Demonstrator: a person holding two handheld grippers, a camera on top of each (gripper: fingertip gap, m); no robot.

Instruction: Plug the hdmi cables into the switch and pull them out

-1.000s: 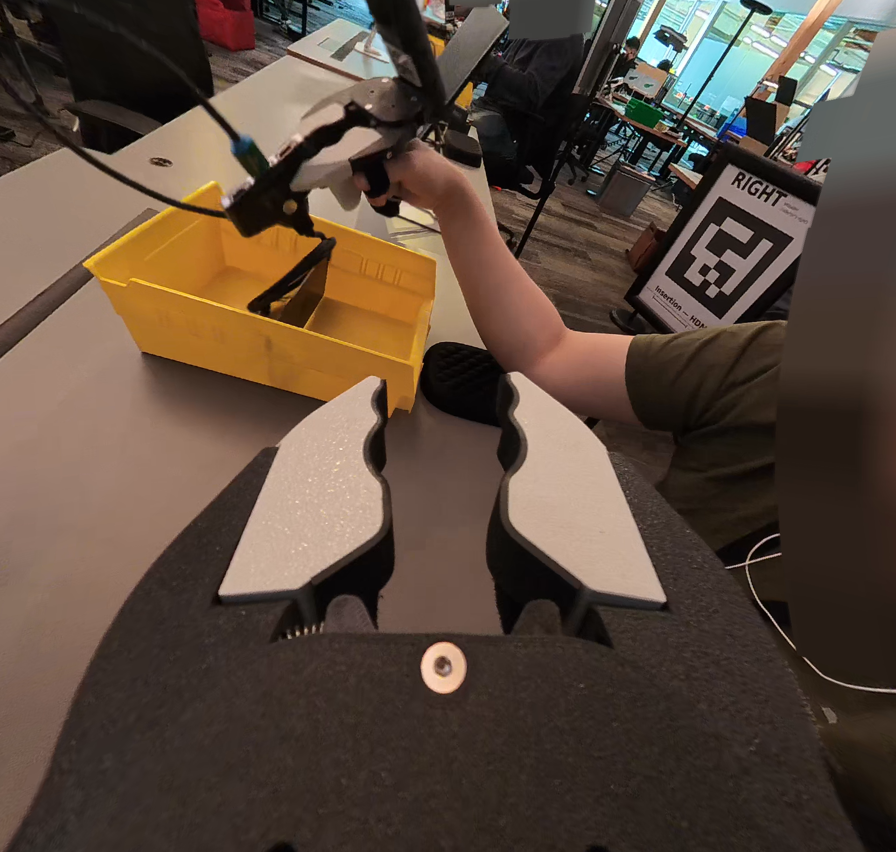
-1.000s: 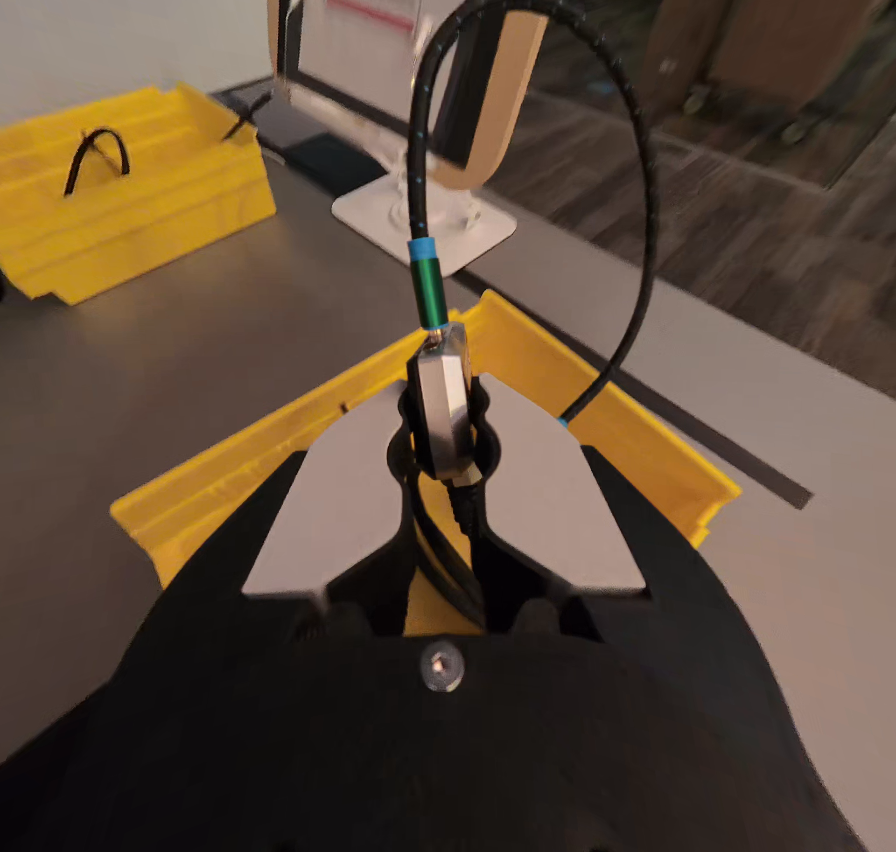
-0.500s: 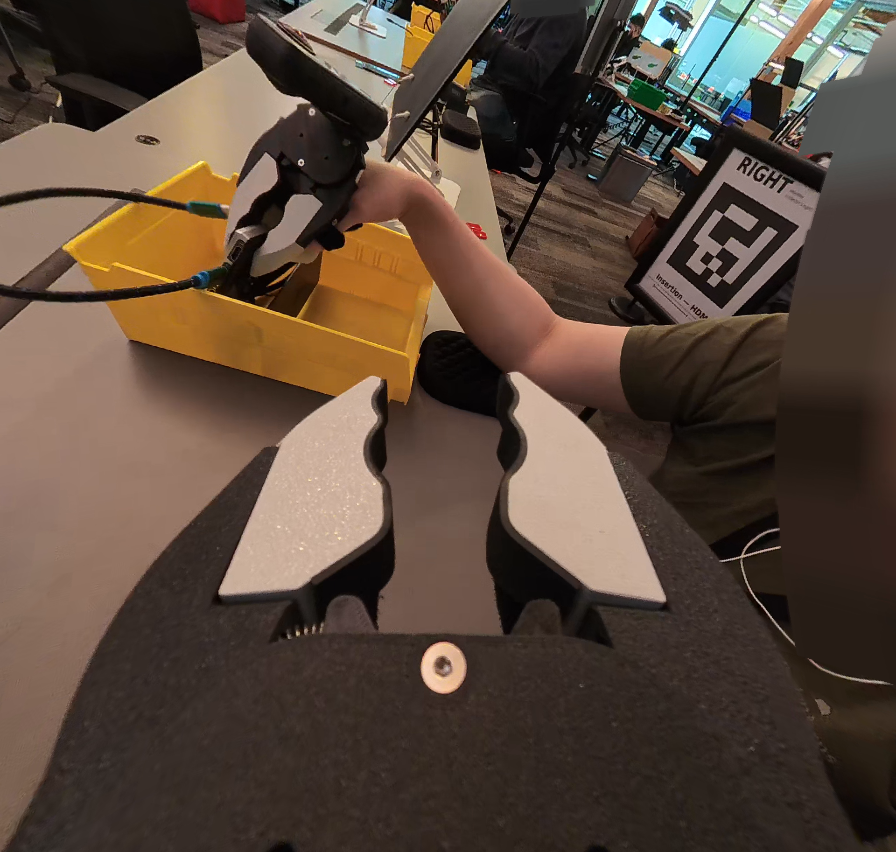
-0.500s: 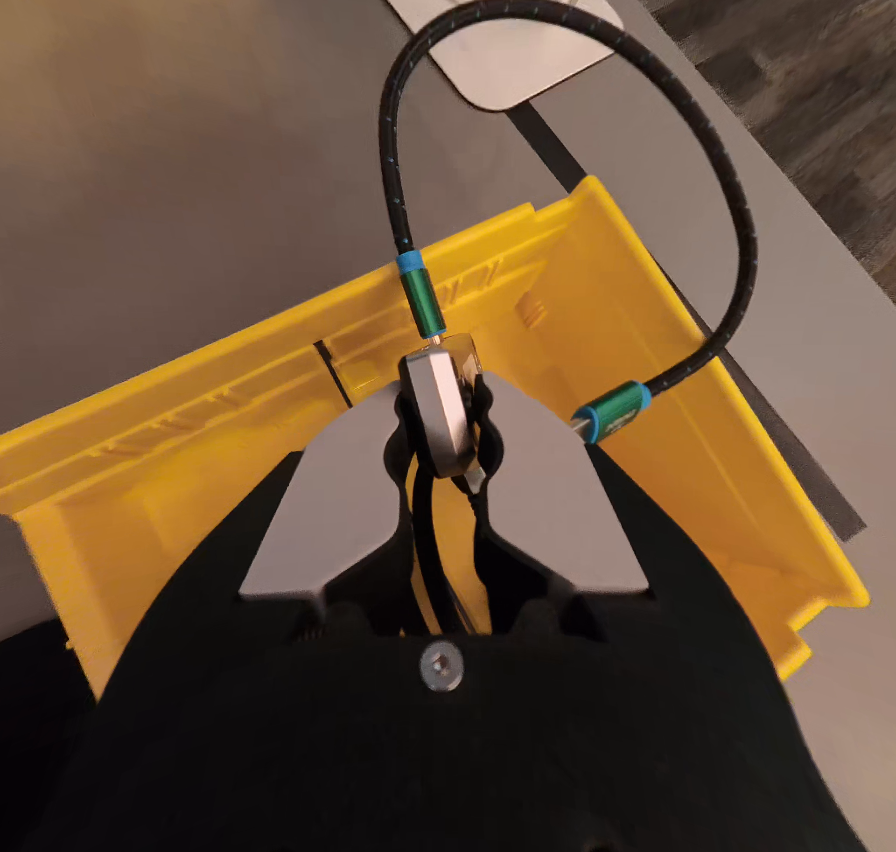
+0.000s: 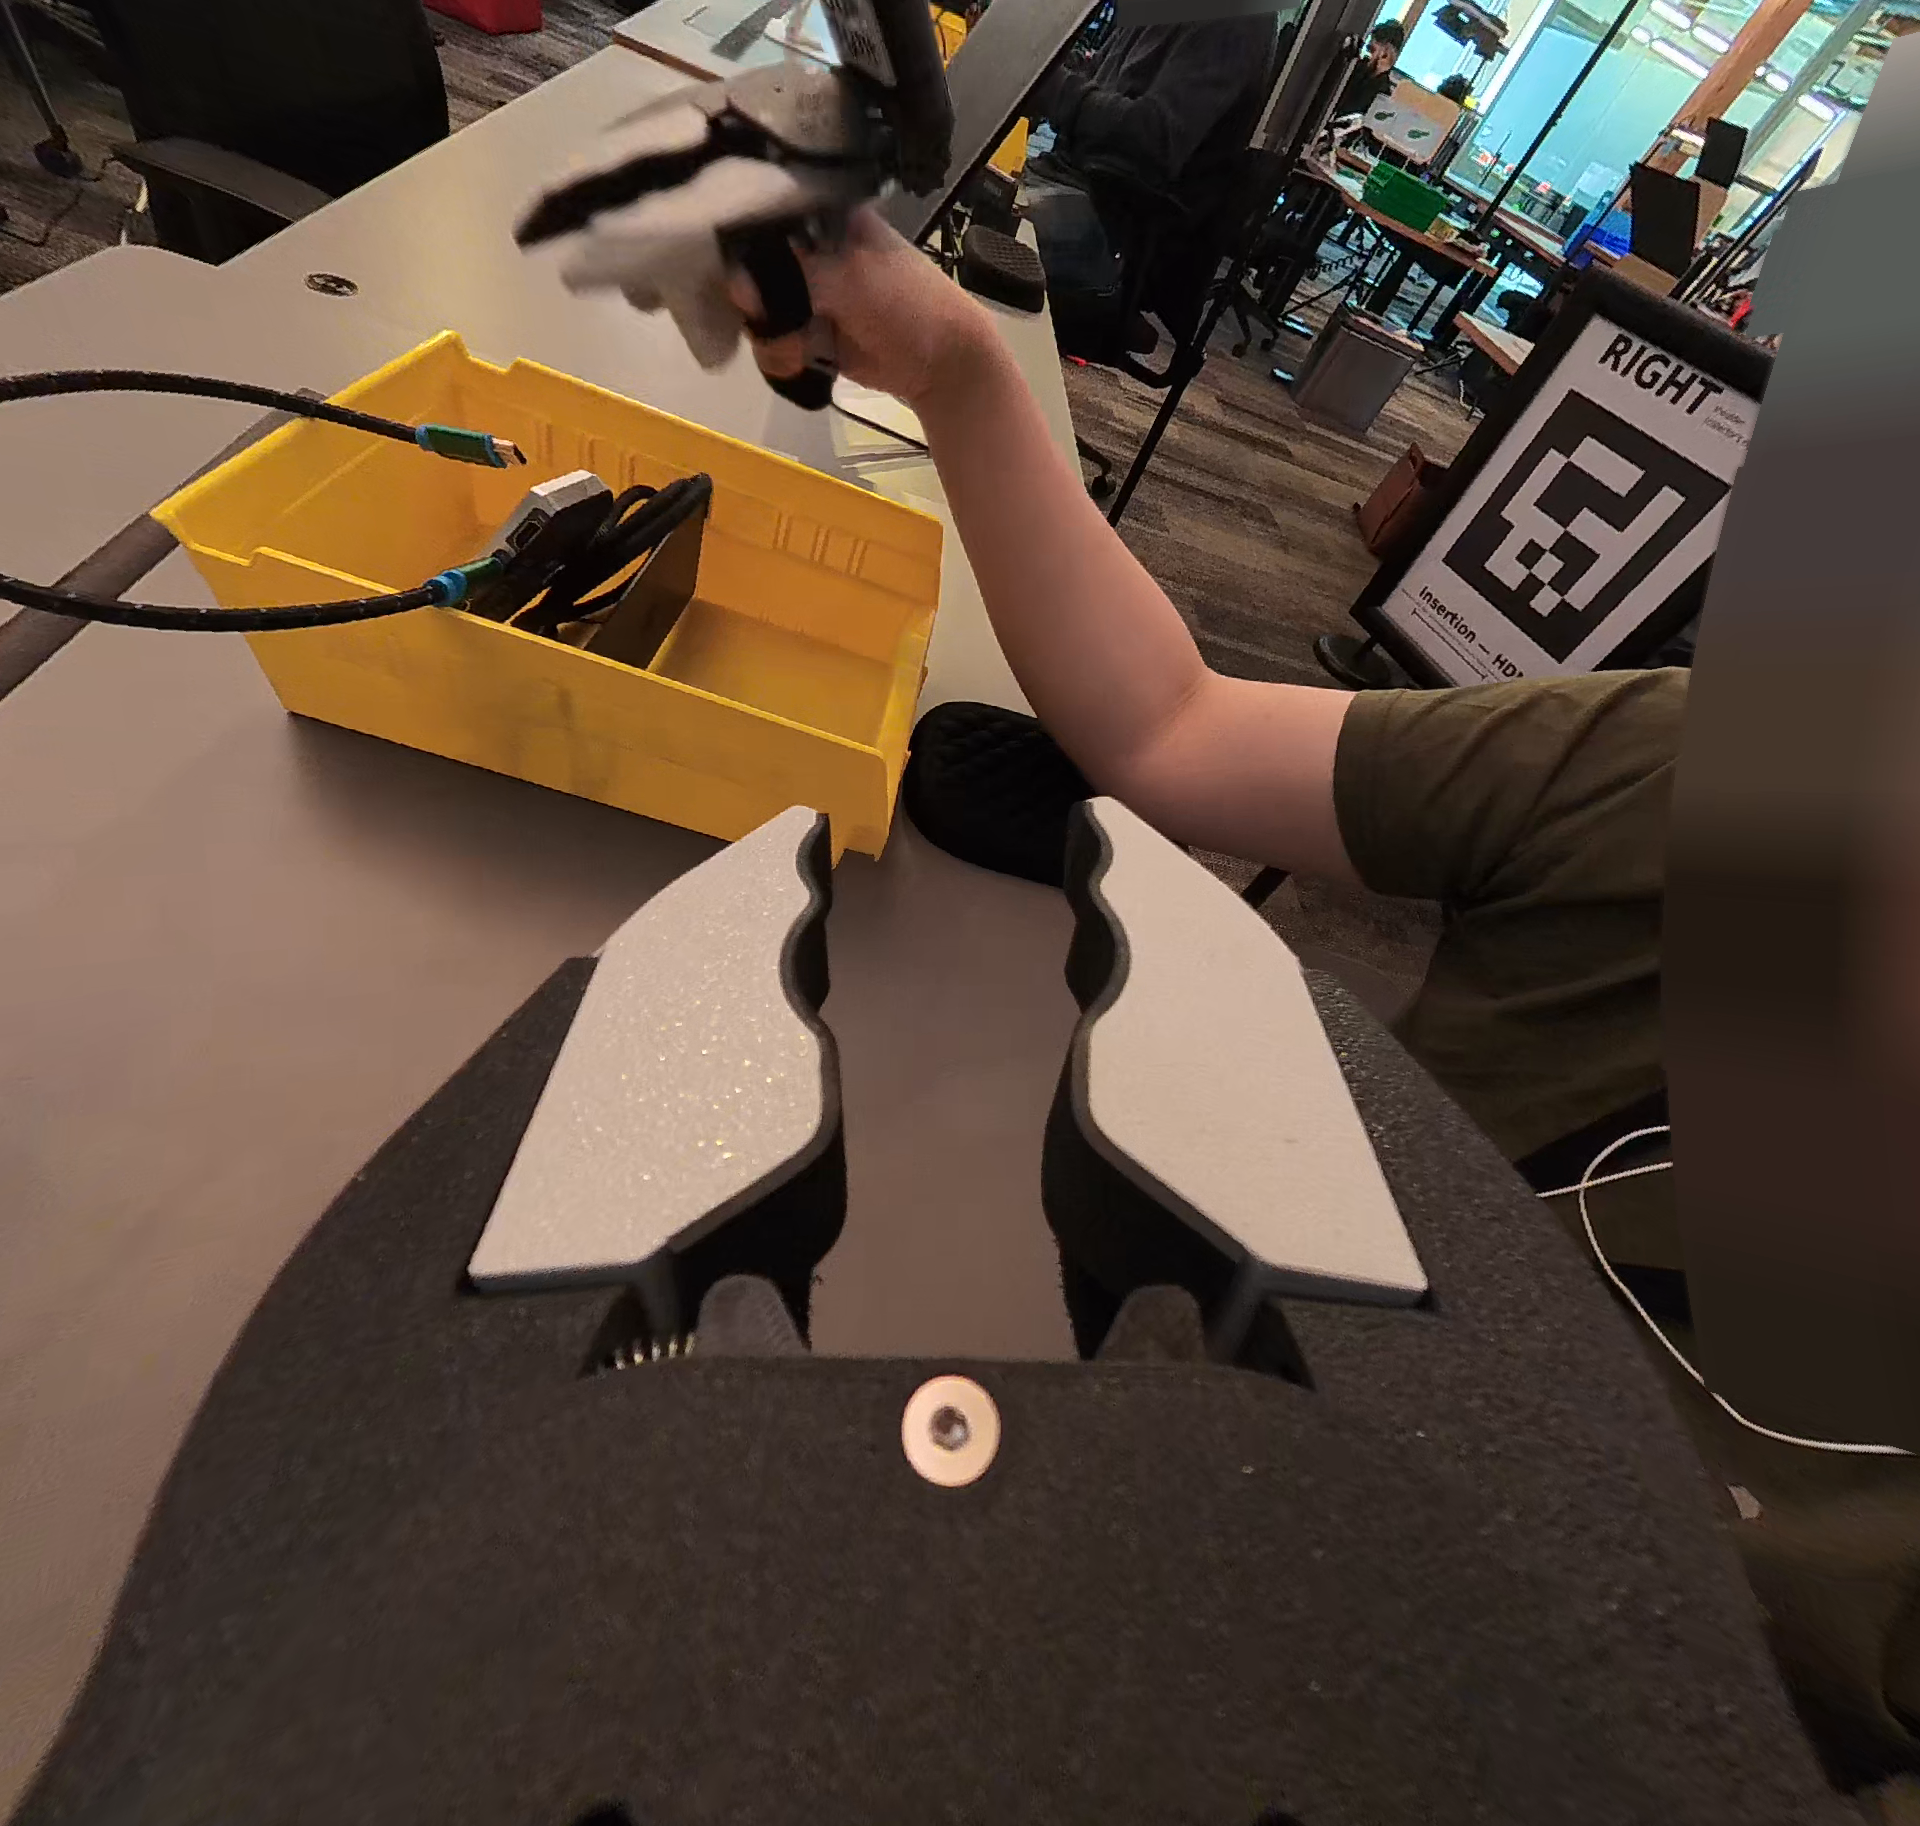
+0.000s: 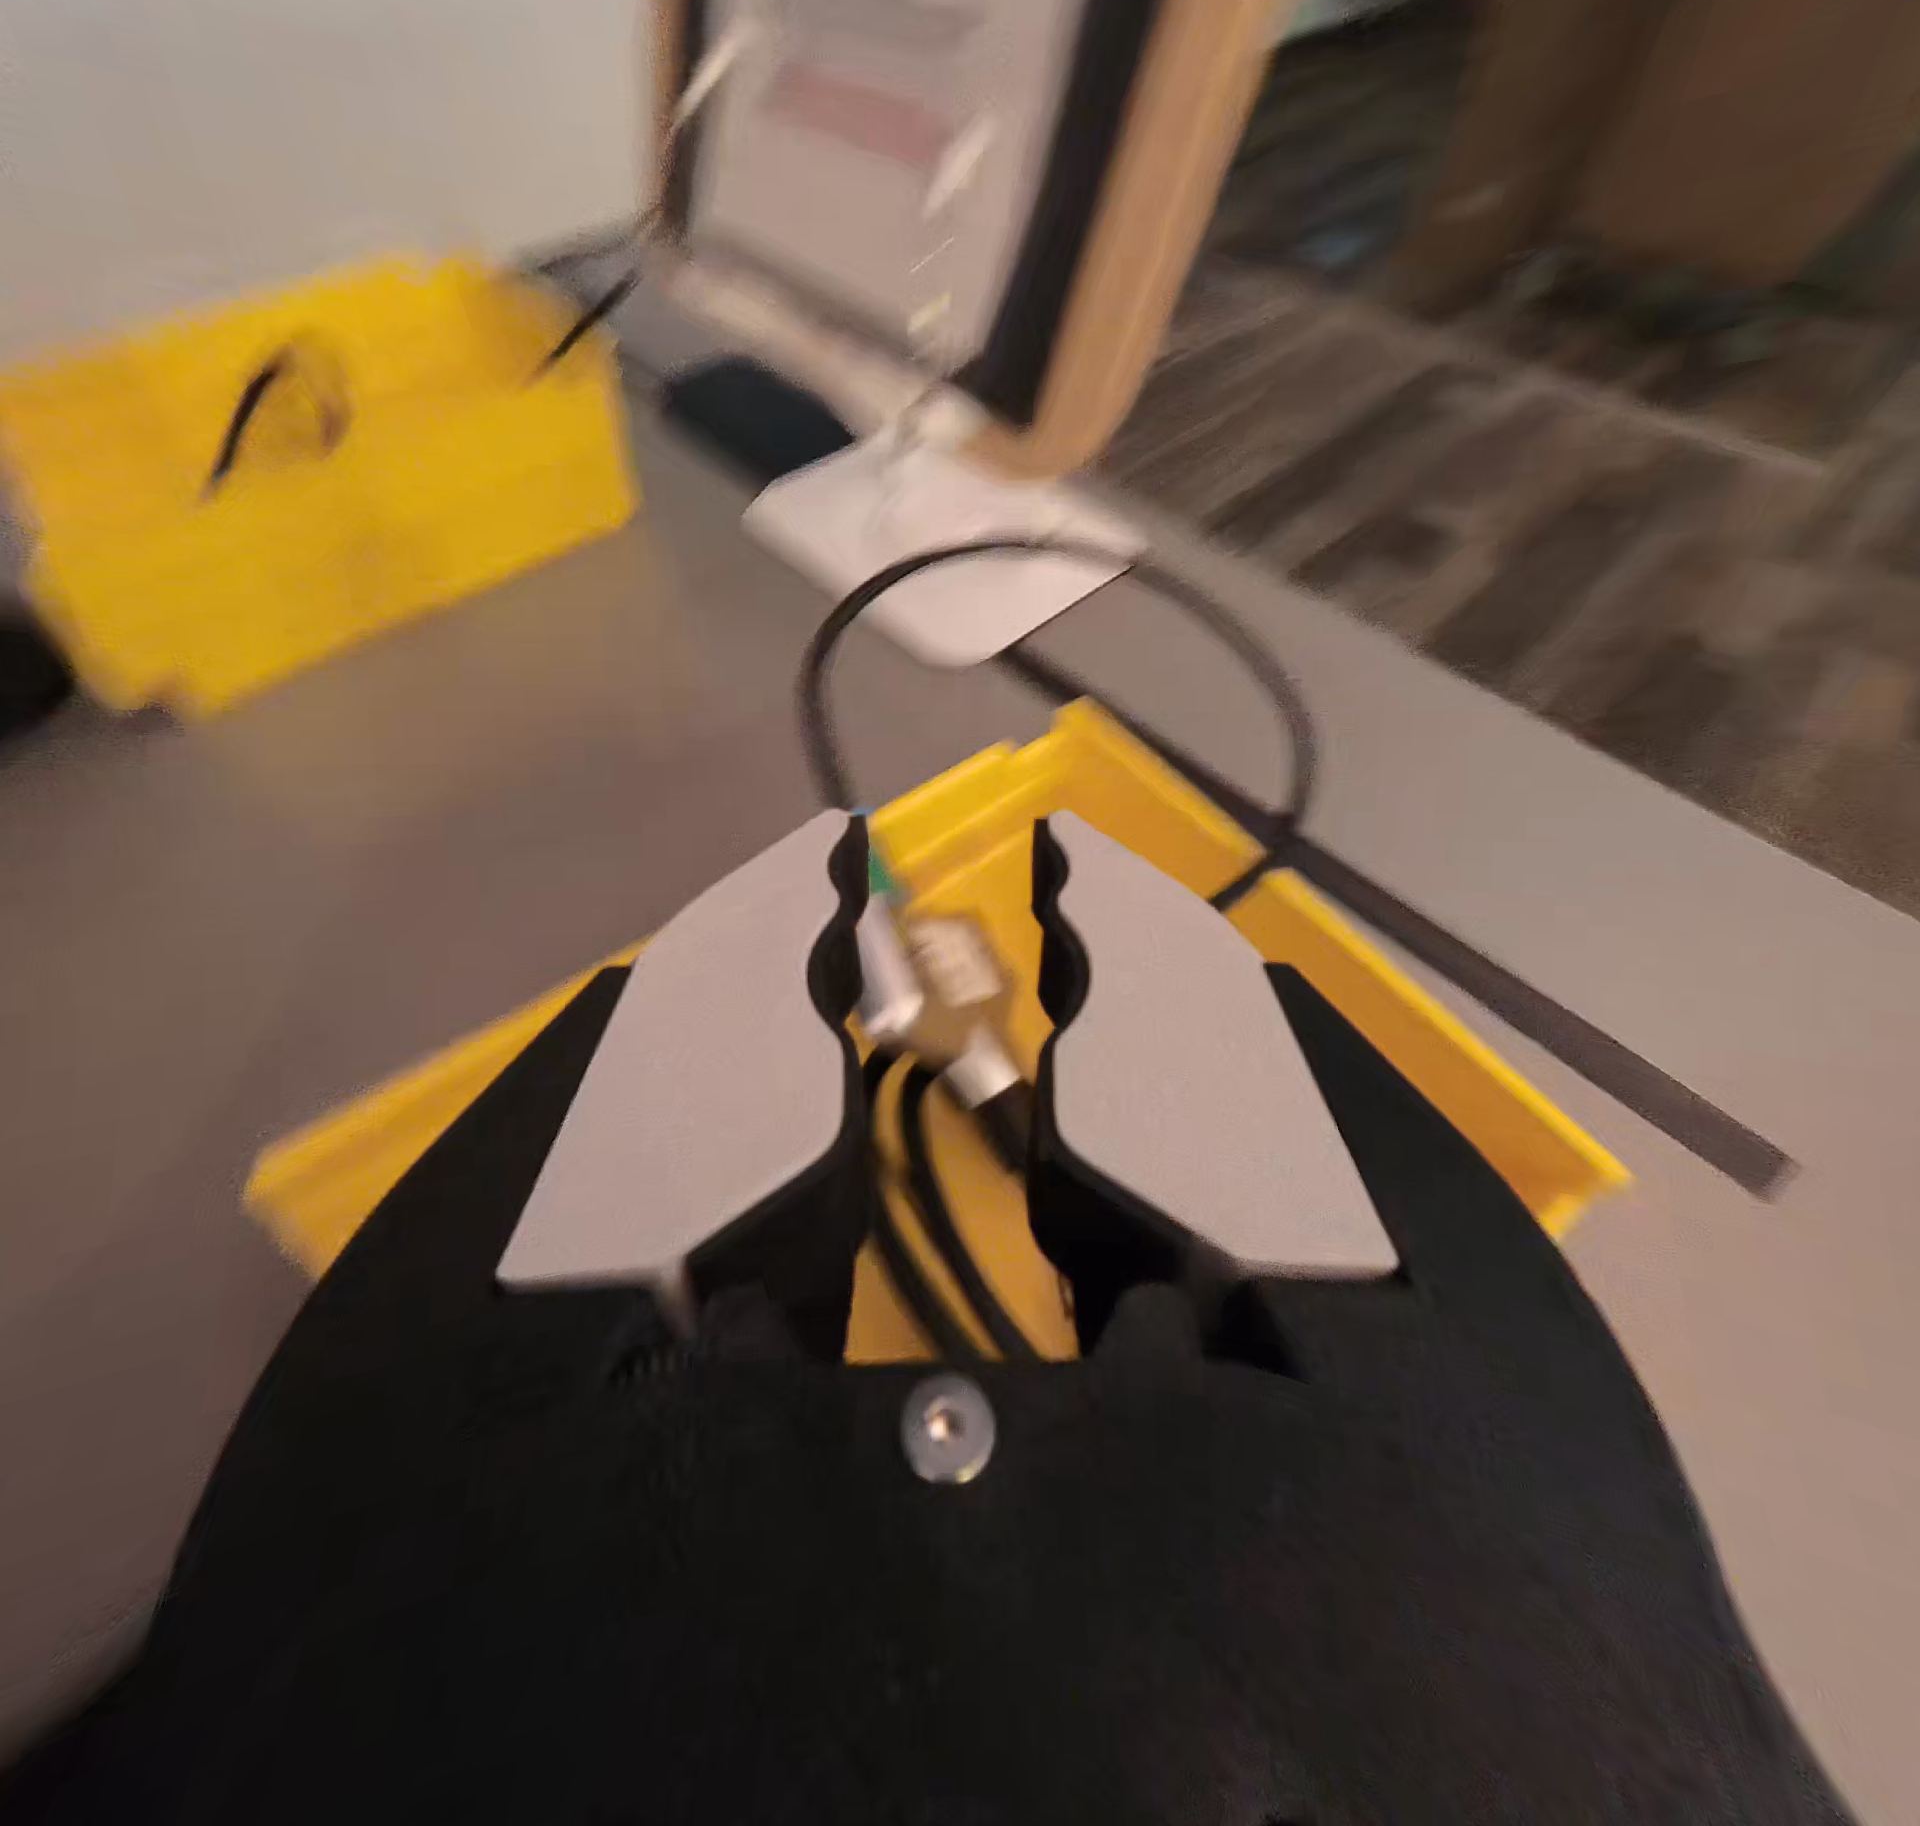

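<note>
A yellow bin (image 5: pixel 582 706) stands on the grey table. In its left compartment lies the silver switch (image 5: pixel 551 509) on a bundle of black cables. A black braided HDMI cable (image 5: pixel 208 615) has one green plug in the switch; its other green plug (image 5: pixel 468 444) hangs free over the bin. My right gripper (image 5: pixel 623 228) is blurred, raised above the bin and apart from the switch. In the right wrist view it (image 6: pixel 945 826) is open, and the switch (image 6: pixel 935 987) shows below between its fingers. My left gripper (image 5: pixel 945 820) is open and empty over the table, near the bin's near corner.
A black divider (image 5: pixel 655 592) splits the bin. A black padded block (image 5: pixel 987 789) lies beside the bin. A person's arm (image 5: pixel 1091 581) reaches across. A patterned sign (image 5: pixel 1558 529) stands at the right. A second yellow bin (image 6: pixel 312 467) and a white-based stand (image 6: pixel 935 571) sit farther off. The left gripper's tips are roughly 30 cm from the right gripper's.
My right gripper lowered the switch into the bin, opened and let it go, then rose above the bin. My left gripper has stayed open and still.
</note>
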